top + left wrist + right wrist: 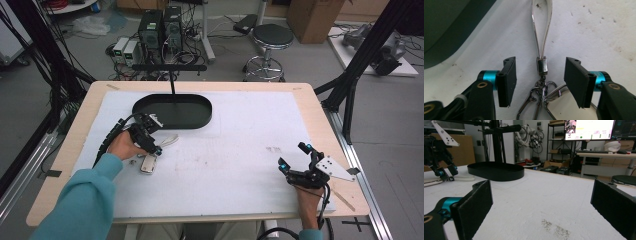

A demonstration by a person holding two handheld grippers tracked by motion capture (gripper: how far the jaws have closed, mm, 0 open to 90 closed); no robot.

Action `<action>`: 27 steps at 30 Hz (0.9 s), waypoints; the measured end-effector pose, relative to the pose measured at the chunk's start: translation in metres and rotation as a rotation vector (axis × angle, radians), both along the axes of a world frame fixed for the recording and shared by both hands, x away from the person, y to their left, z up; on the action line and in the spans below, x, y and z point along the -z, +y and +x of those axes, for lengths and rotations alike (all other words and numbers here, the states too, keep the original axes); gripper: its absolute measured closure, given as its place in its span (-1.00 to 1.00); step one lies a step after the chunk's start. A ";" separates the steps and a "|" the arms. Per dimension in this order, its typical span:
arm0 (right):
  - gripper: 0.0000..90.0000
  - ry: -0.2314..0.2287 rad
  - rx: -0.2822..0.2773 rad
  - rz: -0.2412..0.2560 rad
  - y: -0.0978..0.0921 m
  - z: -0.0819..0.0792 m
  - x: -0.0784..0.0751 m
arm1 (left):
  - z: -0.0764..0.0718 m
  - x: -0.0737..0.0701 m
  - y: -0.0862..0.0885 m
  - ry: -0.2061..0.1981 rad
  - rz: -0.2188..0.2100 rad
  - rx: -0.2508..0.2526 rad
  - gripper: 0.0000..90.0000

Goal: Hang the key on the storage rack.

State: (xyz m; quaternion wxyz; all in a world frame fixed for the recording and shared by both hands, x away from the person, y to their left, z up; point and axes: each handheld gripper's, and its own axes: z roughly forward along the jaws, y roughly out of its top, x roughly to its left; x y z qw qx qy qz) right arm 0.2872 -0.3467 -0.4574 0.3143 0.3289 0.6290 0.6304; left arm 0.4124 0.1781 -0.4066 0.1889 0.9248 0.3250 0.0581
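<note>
Left gripper (540,82): fingers open astride keychain (541,65) near black tray (172,111) | close squarely on metal clasp, probably | right gripper (295,161): open, idle, far from tray.

My worktop (65,145) is pale wood w/ a white foam mat (240,150) over most of it. Grey floor (30,95) all round. Behind the far edge: two dark PC towers (161,27) in a tangle of cables, plus a round black stool (271,36) on a chrome base. Cardboard box (312,15) at back right. Black frame struts (372,45) either side. Across the room, lit monitors (590,129) above a long desk (609,155), and shelving (555,142) by a white wall.
</note>
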 end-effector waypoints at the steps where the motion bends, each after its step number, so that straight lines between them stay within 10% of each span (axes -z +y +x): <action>1: -0.92 0.000 0.000 0.000 0.000 0.000 0.000 | 0.001 0.000 0.000 -0.003 0.007 0.011 0.02; 27: -0.92 0.001 -0.002 0.001 0.000 0.000 0.000 | 0.004 0.006 -0.003 0.039 0.015 -0.034 0.68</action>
